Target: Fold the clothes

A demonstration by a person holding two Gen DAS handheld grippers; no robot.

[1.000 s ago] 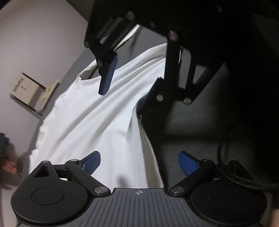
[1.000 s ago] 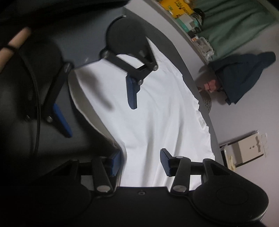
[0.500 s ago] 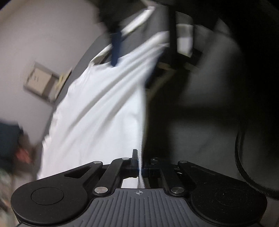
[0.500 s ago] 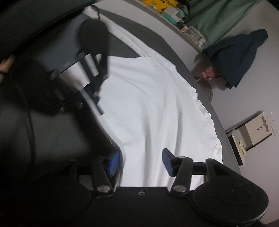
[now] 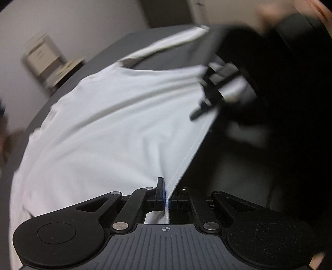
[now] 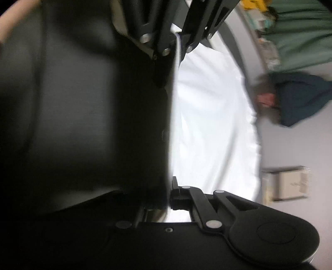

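Note:
A white garment (image 5: 116,124) lies spread over a dark grey table (image 5: 166,39), its near hem lifted. My left gripper (image 5: 167,195) is shut on the garment's stitched hem, which runs up and to the right as a taut edge. The right gripper (image 5: 204,97) shows blurred at the far end of that hem. In the right wrist view my right gripper (image 6: 171,195) is shut on the same white garment (image 6: 211,128), and the left gripper (image 6: 177,44) pinches the hem at the top. Both views are motion-blurred.
A beige box-like unit (image 5: 43,60) stands against the wall beyond the table, also seen as a beige unit (image 6: 288,184). A dark blue cloth (image 6: 300,97) hangs on the wall. Cluttered shelf items and a green curtain (image 6: 300,35) sit at the far end. A bare forearm (image 6: 14,16) shows at top left.
The left gripper shut on the hem half a second ago; the right gripper has now shut on it too. Both have pulled the hem up taut between them.

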